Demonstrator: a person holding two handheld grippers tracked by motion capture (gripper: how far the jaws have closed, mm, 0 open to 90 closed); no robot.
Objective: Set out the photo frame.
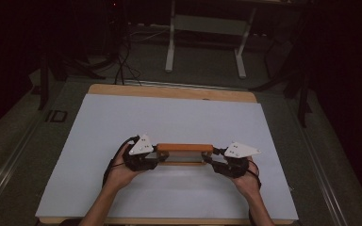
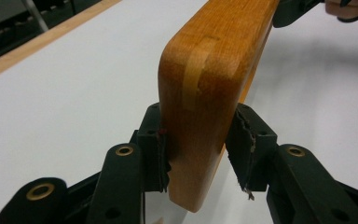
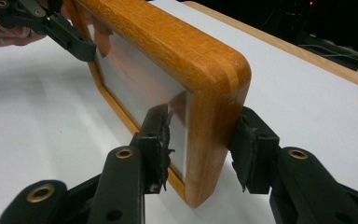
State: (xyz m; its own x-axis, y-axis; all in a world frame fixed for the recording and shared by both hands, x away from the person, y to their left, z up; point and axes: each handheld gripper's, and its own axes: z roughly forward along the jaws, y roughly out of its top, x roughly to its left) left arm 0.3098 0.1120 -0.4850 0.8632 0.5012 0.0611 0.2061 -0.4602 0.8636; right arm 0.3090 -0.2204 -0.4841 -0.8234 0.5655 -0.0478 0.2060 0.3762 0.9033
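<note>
A wooden picture frame [image 1: 185, 148] with a clear pane stands on its long edge over the white mat, held at both ends. My left gripper [image 1: 159, 157] is shut on its left end, and in the left gripper view the pads press both faces of the frame [image 2: 200, 93] where my left gripper [image 2: 198, 149] clamps it. My right gripper [image 1: 209, 157] is shut on the right end; in the right gripper view one pad lies on the pane and the other on the back of the frame [image 3: 168, 46], with my right gripper [image 3: 200, 144] around it. Whether the lower edge touches the mat is unclear.
A white mat [image 1: 179, 117] covers the wooden table [image 1: 169, 92], with open mat on all sides of the frame. Beyond the table's far edge stands a white-legged desk [image 1: 202, 42], and cables [image 1: 122, 66] lie on the dark floor.
</note>
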